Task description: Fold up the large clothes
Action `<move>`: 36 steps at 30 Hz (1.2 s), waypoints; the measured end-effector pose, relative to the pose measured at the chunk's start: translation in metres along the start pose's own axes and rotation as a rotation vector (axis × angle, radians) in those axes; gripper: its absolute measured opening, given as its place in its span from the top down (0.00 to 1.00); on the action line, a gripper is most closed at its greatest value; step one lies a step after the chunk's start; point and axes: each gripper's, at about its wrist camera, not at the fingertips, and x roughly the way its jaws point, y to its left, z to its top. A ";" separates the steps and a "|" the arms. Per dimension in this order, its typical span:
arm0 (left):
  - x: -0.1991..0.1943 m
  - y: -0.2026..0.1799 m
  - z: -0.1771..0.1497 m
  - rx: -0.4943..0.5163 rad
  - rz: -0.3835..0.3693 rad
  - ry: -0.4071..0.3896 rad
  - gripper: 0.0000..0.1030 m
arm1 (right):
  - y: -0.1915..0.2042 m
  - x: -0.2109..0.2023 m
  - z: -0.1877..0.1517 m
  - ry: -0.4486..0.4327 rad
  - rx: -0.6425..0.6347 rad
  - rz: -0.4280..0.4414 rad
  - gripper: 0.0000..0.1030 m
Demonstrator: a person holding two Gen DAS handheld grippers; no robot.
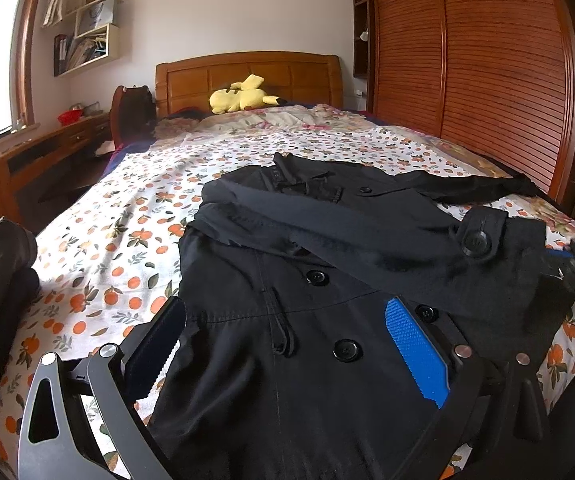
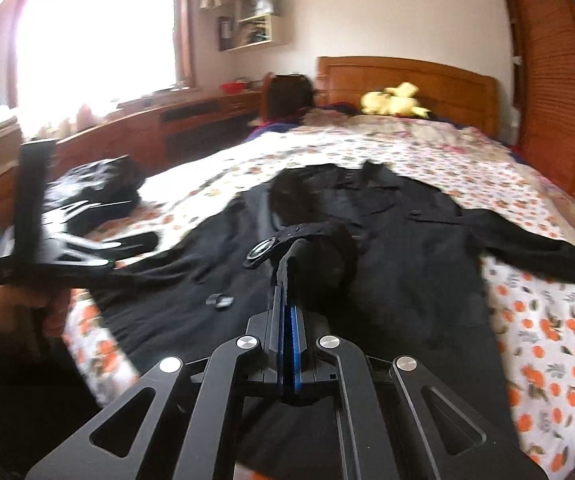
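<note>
My left gripper (image 1: 283, 344) hangs low over the coat's (image 1: 287, 380) front, jaws spread wide, nothing between them, ribbed blue pad showing. Coat: matte black woven cloth, round glossy buttons, lying flat on the orange-print sheet (image 1: 99, 248), one sleeve folded across the chest. My right gripper (image 2: 287, 276) is clenched on that sleeve's cuff (image 2: 319, 256), tilted down.

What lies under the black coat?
The orange-print sheet shows all around the coat. One sleeve is folded across its front. Anything beneath the coat is hidden.
</note>
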 end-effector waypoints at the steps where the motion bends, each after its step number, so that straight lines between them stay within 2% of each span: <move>1: 0.000 0.000 0.000 -0.001 0.000 0.000 0.02 | -0.009 0.000 0.000 -0.002 0.017 -0.024 0.98; 6: 0.000 -0.001 0.000 0.007 -0.002 -0.001 0.02 | -0.043 0.001 0.000 -0.008 0.070 -0.134 0.95; 9: 0.002 -0.003 0.000 0.010 -0.003 0.001 0.02 | -0.059 0.000 0.002 -0.025 0.081 -0.229 0.62; 12: 0.002 -0.005 0.000 0.011 -0.003 0.003 0.02 | -0.072 -0.002 0.005 -0.044 0.089 -0.270 0.61; 15: 0.003 -0.007 -0.001 0.014 -0.004 0.004 0.02 | -0.077 0.002 0.006 -0.041 0.081 -0.241 0.61; 20: 0.004 -0.011 0.000 0.018 -0.016 0.007 0.02 | -0.075 0.037 0.002 0.047 0.030 -0.197 0.61; 28: 0.000 -0.029 0.005 0.054 -0.043 0.002 0.02 | -0.093 0.086 -0.026 0.203 0.070 -0.174 0.63; 33: -0.009 -0.036 0.019 0.061 -0.072 -0.015 0.02 | -0.094 0.087 -0.030 0.202 0.079 -0.169 0.63; 36: -0.009 -0.043 0.028 0.093 -0.064 -0.017 0.02 | -0.094 0.088 -0.031 0.199 0.076 -0.172 0.63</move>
